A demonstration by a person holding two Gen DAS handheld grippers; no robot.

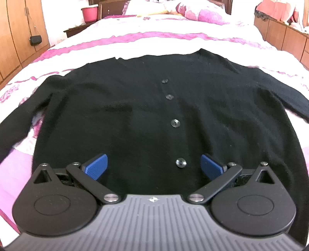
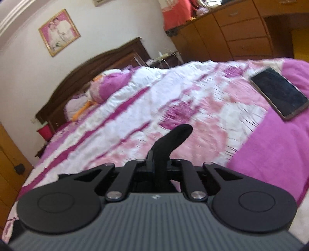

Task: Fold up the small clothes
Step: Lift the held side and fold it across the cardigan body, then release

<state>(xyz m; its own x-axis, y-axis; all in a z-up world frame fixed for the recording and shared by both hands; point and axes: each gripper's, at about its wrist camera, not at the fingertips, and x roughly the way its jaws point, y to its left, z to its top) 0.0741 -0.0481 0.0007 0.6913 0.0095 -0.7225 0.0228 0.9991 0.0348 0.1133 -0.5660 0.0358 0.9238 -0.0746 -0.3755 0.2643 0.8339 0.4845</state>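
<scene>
A black buttoned cardigan (image 1: 135,108) lies flat, front up, on the pink and white bedspread (image 1: 154,40), sleeves spread to both sides. My left gripper (image 1: 154,166) is open above the lower hem, its blue pads (image 1: 96,167) either side of the lowest button (image 1: 180,162). My right gripper (image 2: 159,164) is shut on a piece of black cardigan fabric (image 2: 173,139) that sticks up between the jaws, above the bedspread (image 2: 154,100). The rest of the garment is hidden in the right wrist view.
A phone (image 2: 279,92) lies on the bed to the right. Pillows (image 2: 104,86) and a wooden headboard (image 2: 92,65) are at the far end. Wooden wardrobes (image 1: 21,38) and drawers (image 2: 241,29) flank the bed. A red bin (image 1: 89,13) stands beside the bed.
</scene>
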